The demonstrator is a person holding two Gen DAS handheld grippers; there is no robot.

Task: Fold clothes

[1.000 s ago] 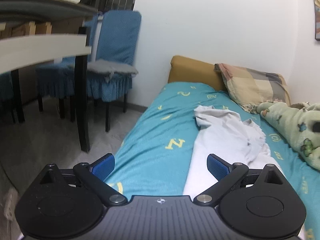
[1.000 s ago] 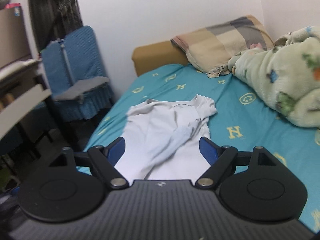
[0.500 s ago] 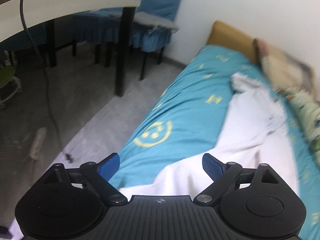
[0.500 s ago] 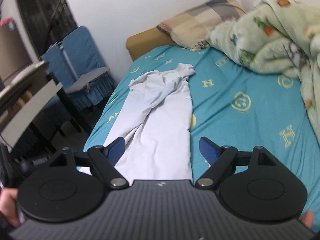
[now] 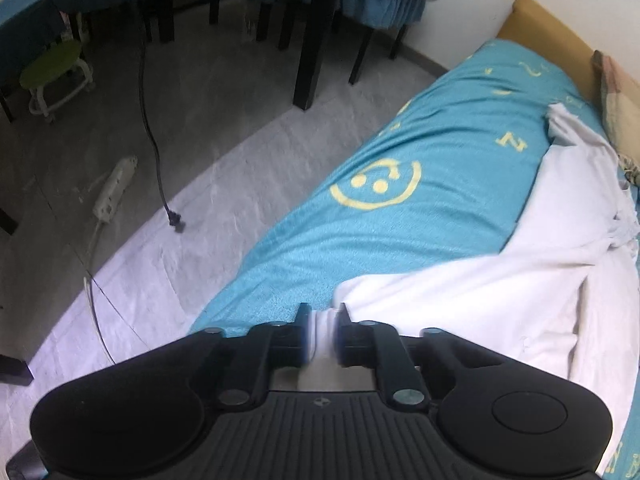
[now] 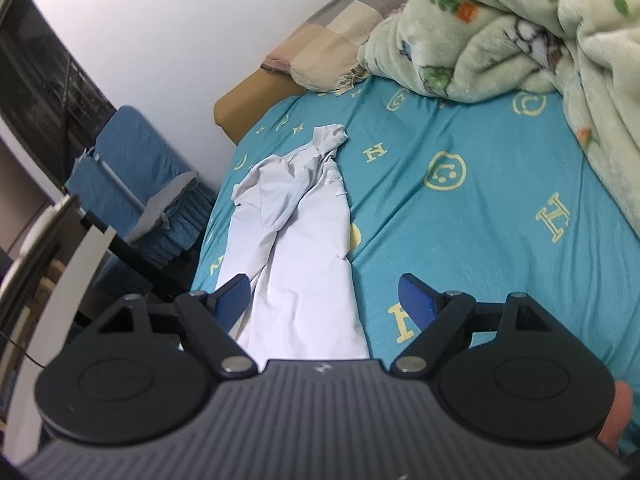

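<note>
A white shirt (image 5: pixel 520 280) lies crumpled lengthwise on a turquoise bed sheet (image 5: pixel 380 224) with yellow prints. My left gripper (image 5: pixel 322 328) is shut on the shirt's near left corner at the bed's edge. In the right wrist view the same shirt (image 6: pixel 296 248) stretches away toward the headboard. My right gripper (image 6: pixel 324 298) is open, hovering over the shirt's near end, its left finger (image 6: pixel 232 294) above the cloth and its right finger above the sheet (image 6: pixel 480 216).
A green fleece blanket (image 6: pixel 520 32) is piled at the right of the bed and a checked pillow (image 6: pixel 344 24) lies at the head. Left of the bed are floor (image 5: pixel 200 120), a power strip (image 5: pixel 114 188), table legs (image 5: pixel 316 32) and blue chairs (image 6: pixel 132 176).
My left gripper dropped to the shirt's near corner and closed on it. My right gripper drew back toward the shirt's near end and stayed open.
</note>
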